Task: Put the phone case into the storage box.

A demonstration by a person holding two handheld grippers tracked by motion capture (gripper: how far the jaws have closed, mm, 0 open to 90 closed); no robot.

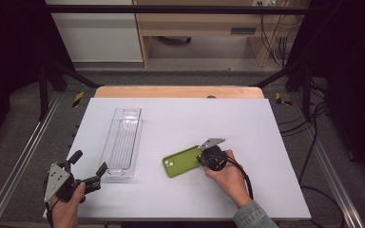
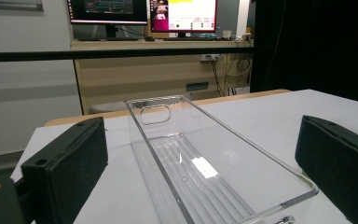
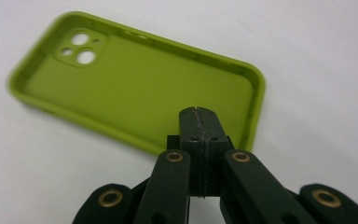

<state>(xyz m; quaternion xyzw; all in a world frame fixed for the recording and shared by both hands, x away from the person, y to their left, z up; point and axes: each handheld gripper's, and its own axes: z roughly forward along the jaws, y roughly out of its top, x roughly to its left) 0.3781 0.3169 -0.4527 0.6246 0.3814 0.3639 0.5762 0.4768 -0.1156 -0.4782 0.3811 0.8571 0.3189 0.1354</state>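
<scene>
Green silicone, hollow side up: a phone case [image 1: 182, 161] lies flat on the white bench [image 1: 247, 128], a little right of the middle, with its camera cut-outs at the end that points toward the person's left. The right claw [image 1: 202, 156] sits at the case's other end. In the right gripper view its two jaws are pressed together with no gap between them, their tips [image 3: 199, 122] just over the case's [image 3: 135, 88] near rim; whether the thin rim is caught between them cannot be told.

To the left of the case, well apart from it, stands a long clear plastic tray [image 1: 122, 142], lying lengthwise away from the person. The left claw [image 1: 89, 167] waits at the tray's near end with its jaws spread wide, holding nothing; the tray [image 2: 200, 154] shows between them.
</scene>
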